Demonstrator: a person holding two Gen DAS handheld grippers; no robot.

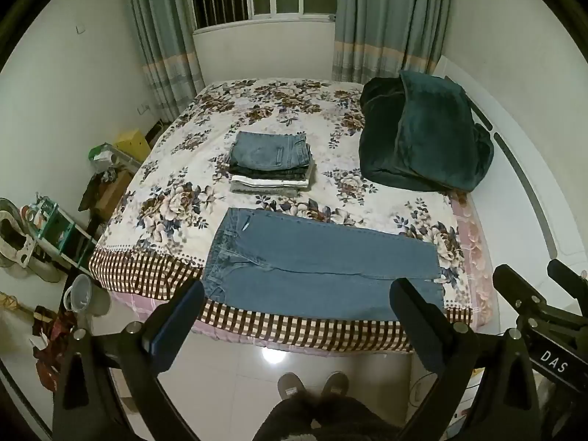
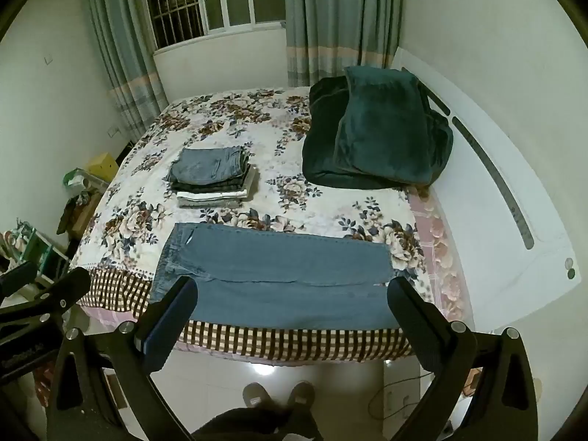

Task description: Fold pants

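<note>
A pair of blue jeans [image 1: 323, 268] lies flat across the near edge of the bed, waistband to the left, legs side by side pointing right; it shows in the right wrist view too [image 2: 279, 275]. My left gripper [image 1: 297, 294] is open and empty, held above the floor in front of the jeans. My right gripper [image 2: 294, 290] is open and empty at the same height; it also shows at the right of the left wrist view [image 1: 529, 275]. Neither touches the jeans.
A stack of folded pants [image 1: 272, 161] sits mid-bed [image 2: 213, 176]. A dark green blanket [image 1: 422, 132] is heaped at the far right. The floral bedspread [image 1: 176, 191] hangs over the near edge. Clutter and shelves [image 1: 55, 235] stand on the left floor. The person's feet [image 1: 312, 386] are below.
</note>
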